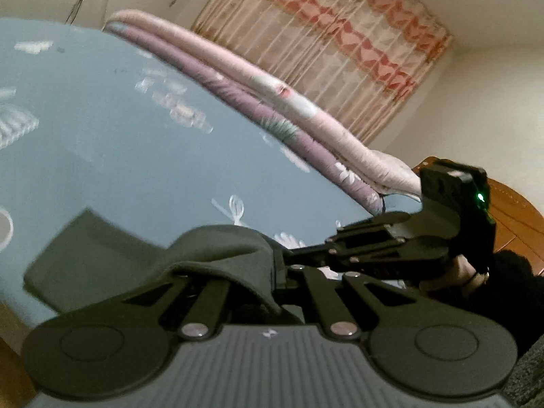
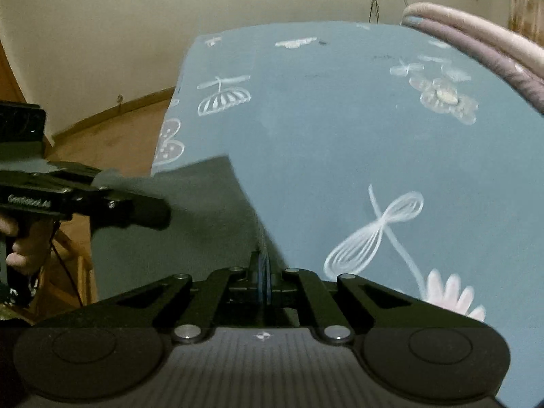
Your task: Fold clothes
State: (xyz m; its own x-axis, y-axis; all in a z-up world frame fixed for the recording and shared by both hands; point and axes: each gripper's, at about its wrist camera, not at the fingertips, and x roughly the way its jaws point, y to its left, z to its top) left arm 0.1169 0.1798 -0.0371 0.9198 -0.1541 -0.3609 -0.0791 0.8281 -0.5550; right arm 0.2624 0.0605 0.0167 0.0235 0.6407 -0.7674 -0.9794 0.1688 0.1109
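Evidently a soft, light dark garment [image 2: 190,204] lies at the bed's [image 2: 340,129] seven-o'clock edge, apparently pinched along its hem by both clenched tongs: left tongs [image 2: 153,209], right tongs [image 2: 263,265].

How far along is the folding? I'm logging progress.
Done: the dark cloth lies partly on the blue sheet. In hand: both the left tongs and right tongs are shut on its edge. Left: no finished fold shows yet.
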